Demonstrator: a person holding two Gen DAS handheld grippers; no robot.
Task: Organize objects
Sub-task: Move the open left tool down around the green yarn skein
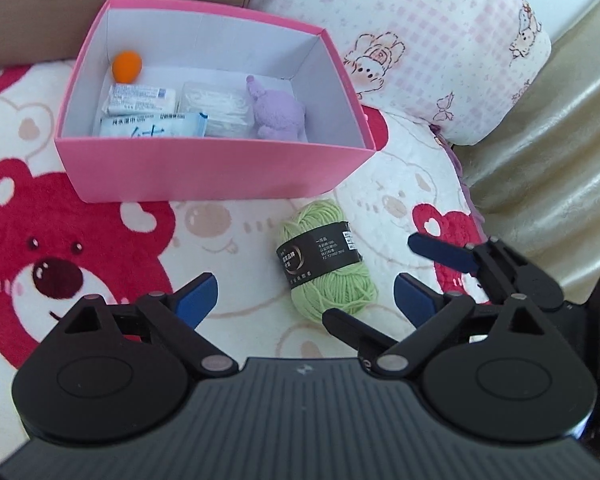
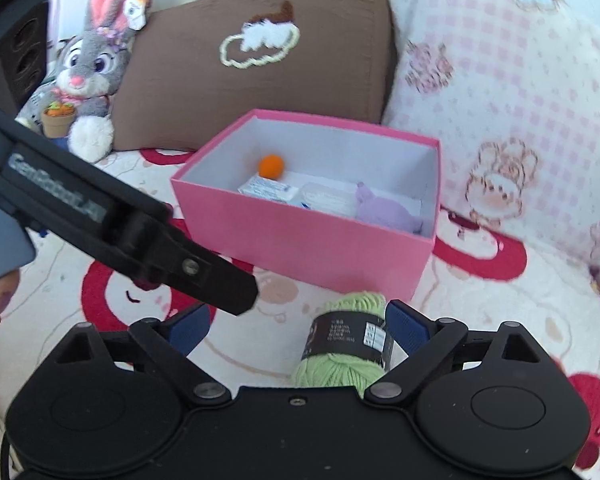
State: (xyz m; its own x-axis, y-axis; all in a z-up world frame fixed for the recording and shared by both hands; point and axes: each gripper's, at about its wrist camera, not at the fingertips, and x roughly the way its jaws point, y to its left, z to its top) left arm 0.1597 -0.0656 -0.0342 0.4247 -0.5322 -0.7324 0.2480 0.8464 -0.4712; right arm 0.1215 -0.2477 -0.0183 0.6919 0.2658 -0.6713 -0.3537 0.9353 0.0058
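A green yarn ball (image 1: 326, 262) with a black label lies on the bear-print blanket just in front of the pink box (image 1: 204, 176). The box holds an orange pompom (image 1: 127, 65), tissue packets (image 1: 140, 100) and a purple plush (image 1: 278, 114). My left gripper (image 1: 306, 300) is open and empty, with the yarn ahead between its fingers. My right gripper (image 2: 298, 330) is open around the yarn (image 2: 348, 344); its right pad is close beside the label, its left pad well apart. The right gripper also shows in the left wrist view (image 1: 420, 276).
A brown pillow (image 2: 260, 60) and a pink checked pillow (image 2: 500, 100) stand behind the box. A grey rabbit plush (image 2: 88, 68) sits at the back left. A gold curtain (image 1: 548, 180) hangs at the right. The left gripper's finger (image 2: 204, 276) crosses the right wrist view.
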